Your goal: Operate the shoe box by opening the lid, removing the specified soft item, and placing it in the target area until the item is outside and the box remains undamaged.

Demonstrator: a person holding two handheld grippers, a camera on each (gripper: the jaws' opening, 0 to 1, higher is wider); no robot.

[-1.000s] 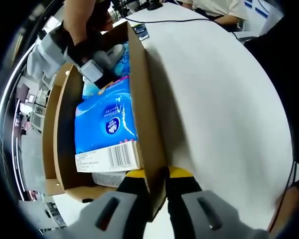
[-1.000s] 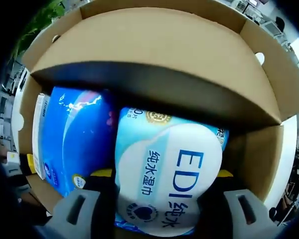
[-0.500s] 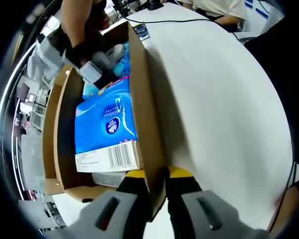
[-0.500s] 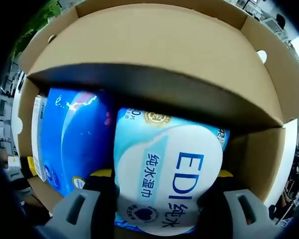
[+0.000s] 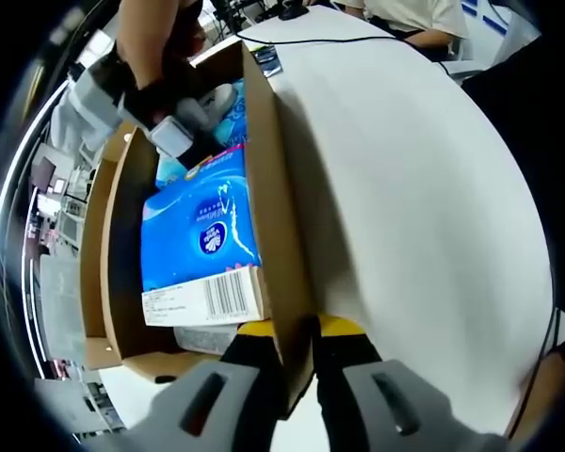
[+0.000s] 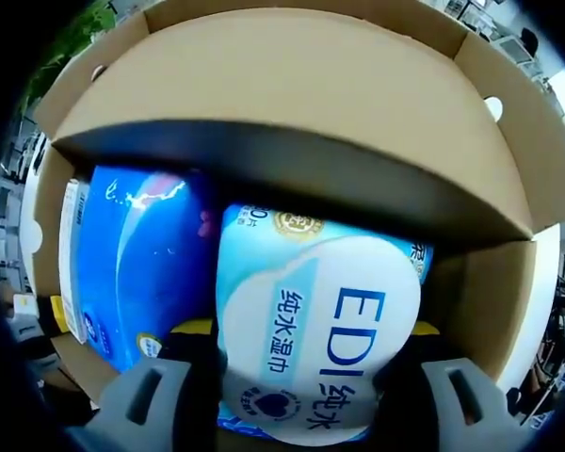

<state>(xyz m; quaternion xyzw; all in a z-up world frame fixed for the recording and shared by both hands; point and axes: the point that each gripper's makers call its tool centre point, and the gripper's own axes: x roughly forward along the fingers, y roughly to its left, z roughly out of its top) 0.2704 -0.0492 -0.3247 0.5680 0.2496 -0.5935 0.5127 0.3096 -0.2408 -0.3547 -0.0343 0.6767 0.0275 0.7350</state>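
Observation:
An open brown cardboard shoe box (image 5: 113,235) lies on a white table (image 5: 424,188). My left gripper (image 5: 299,331) is shut on the edge of its upright lid (image 5: 268,188). Inside lie a blue tissue pack (image 5: 200,231) with a barcode end and, further in, a light-blue wet wipes pack (image 5: 228,111). My right gripper (image 5: 181,134), held by a hand, reaches into the box over that pack. In the right gripper view the wipes pack (image 6: 320,320), marked EDI, bulges between the jaws of my right gripper (image 6: 306,331), which press on its two sides. The blue tissue pack (image 6: 137,264) lies to its left.
The lid's inner face (image 6: 292,85) rises close behind the packs, and the box's side wall (image 6: 485,292) stands to the right. A black cable (image 5: 339,40) crosses the far end of the table, where a person (image 5: 414,14) sits. A small blue card (image 5: 268,61) lies by the box's far corner.

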